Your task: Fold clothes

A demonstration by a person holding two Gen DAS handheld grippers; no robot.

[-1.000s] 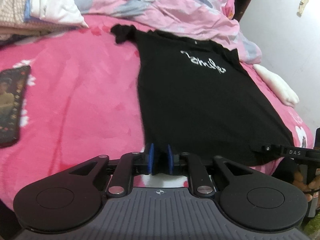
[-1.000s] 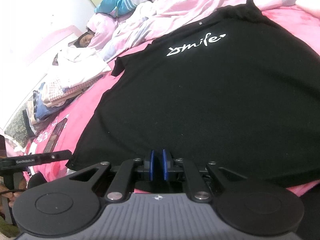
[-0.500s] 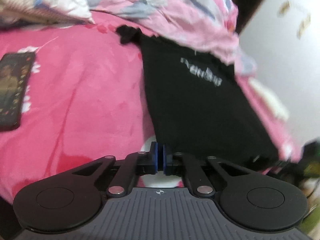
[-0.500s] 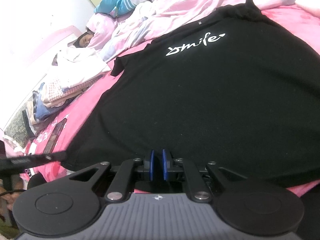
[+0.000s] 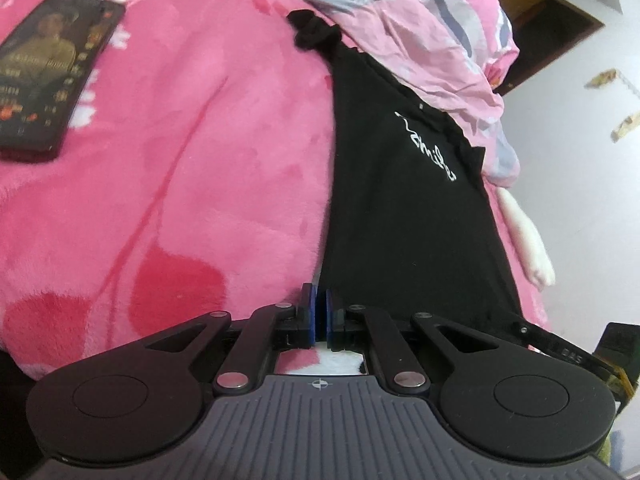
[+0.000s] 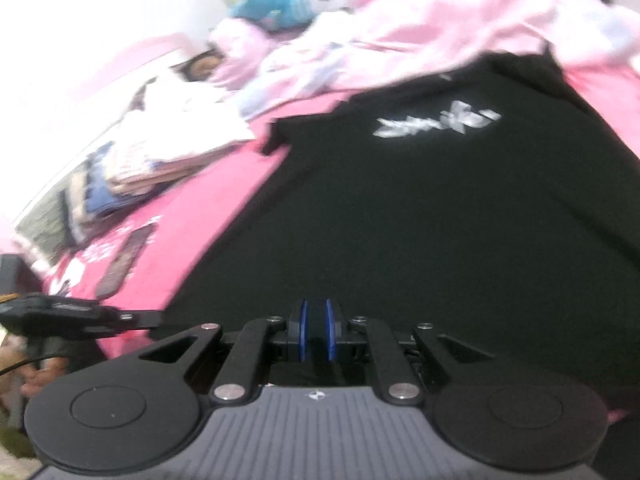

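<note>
A black T-shirt [image 5: 400, 208] with white lettering [image 5: 426, 148] lies spread on a pink blanket [image 5: 180, 160], hem towards me. My left gripper [image 5: 318, 312] is shut at the hem's left corner, where the shirt's edge runs in between the blue pads. My right gripper [image 6: 315, 328] is shut on the hem further right, with black cloth between its pads. That view is blurred; the T-shirt [image 6: 420, 220] fills it. The left gripper [image 6: 136, 316] shows at that view's left edge, and the right gripper's tip [image 5: 520, 328] at the left wrist view's right edge.
A dark phone [image 5: 48, 68] lies on the blanket left of the shirt. A crumpled pink quilt [image 5: 420, 28] bunches behind the collar. A stack of folded clothes [image 6: 140, 168] sits at the far left, with a person's head [image 6: 200, 66] beyond. A white soft item [image 5: 524, 236] lies right.
My left gripper's jaws closed at the hem corner, and it rolled and shifted along the hem. My right gripper rose with the hem; its view is now blurred.
</note>
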